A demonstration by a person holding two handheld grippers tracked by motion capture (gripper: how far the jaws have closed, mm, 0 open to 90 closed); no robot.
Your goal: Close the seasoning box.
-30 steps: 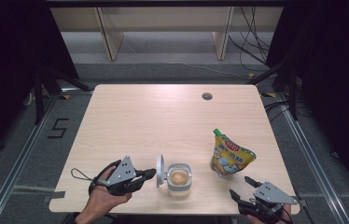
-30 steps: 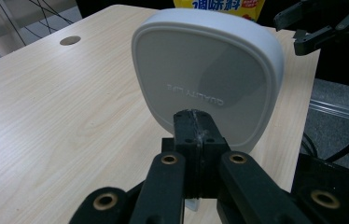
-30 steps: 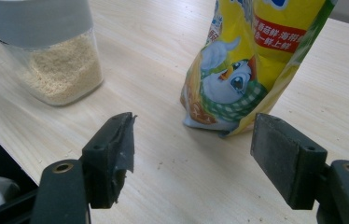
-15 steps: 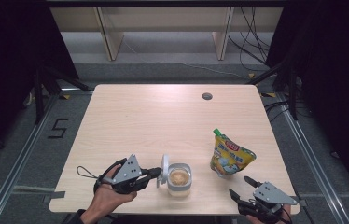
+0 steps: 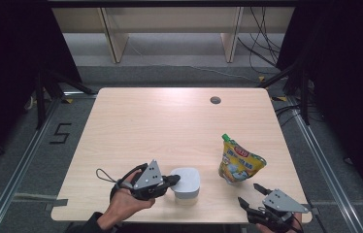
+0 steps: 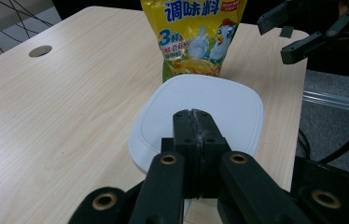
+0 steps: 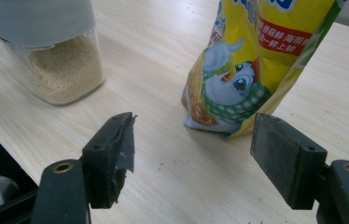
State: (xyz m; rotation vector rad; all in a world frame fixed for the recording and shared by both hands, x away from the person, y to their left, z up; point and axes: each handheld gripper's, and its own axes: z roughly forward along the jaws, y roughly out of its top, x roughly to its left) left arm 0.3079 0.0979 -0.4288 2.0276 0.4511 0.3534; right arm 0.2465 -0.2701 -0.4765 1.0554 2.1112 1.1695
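A small clear container (image 5: 186, 190) of beige granules (image 7: 65, 74) stands near the table's front edge, with its white lid (image 6: 200, 105) lying flat on top. My left gripper (image 5: 175, 179) is shut with nothing between its jaws, and its tip (image 6: 194, 122) rests on the near part of the lid. A yellow seasoning pouch (image 5: 239, 164) stands upright to the right of the container. My right gripper (image 5: 250, 193) stays open at the front right corner, short of the pouch (image 7: 252, 60), holding nothing.
The wooden table (image 5: 170, 126) has a round cable hole (image 5: 215, 100) at the back right. Black frame rails and cables run along the floor around it. The front edge lies just behind both grippers.
The white lid stood upright beside the open container and now lies shut on it. My left gripper moved right, following the lid over. The right gripper kept still.
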